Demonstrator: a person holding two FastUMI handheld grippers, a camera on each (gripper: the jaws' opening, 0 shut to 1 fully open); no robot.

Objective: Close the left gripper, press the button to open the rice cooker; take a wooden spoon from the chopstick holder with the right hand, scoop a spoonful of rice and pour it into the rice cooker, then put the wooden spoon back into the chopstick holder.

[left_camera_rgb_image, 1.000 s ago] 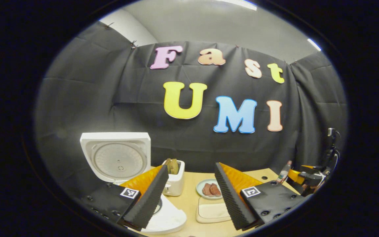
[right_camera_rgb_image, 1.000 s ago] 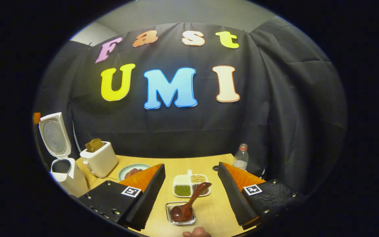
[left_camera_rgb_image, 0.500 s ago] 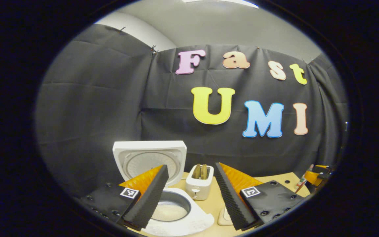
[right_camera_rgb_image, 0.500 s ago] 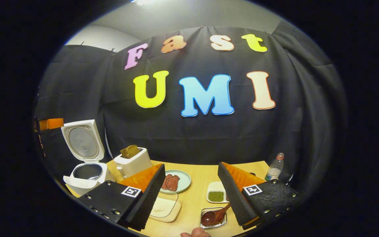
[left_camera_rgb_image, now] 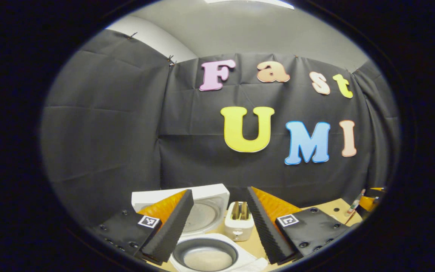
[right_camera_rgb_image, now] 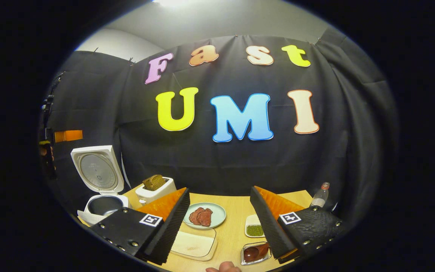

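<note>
Since a second ago we see the rice cooker (left_camera_rgb_image: 206, 257) slide to bottom centre of the left gripper view, its lid standing open behind and pale rice lying in its pot. Our left gripper (left_camera_rgb_image: 217, 226) hangs above it, jaws wide, gripping nothing. Behind sits a toaster (left_camera_rgb_image: 239, 226) with bread slices.

At the bottom of the right gripper view, the right gripper (right_camera_rgb_image: 219, 230) is also spread wide and empty. Beside its right finger the wooden spoon (right_camera_rgb_image: 257, 252) lies in a clear holder (right_camera_rgb_image: 244, 260) on the surface (right_camera_rgb_image: 232, 234). That view adds a plate (right_camera_rgb_image: 217, 213) of meat, a tray (right_camera_rgb_image: 255, 229) of green beans and a bottle (right_camera_rgb_image: 319, 197).
</note>
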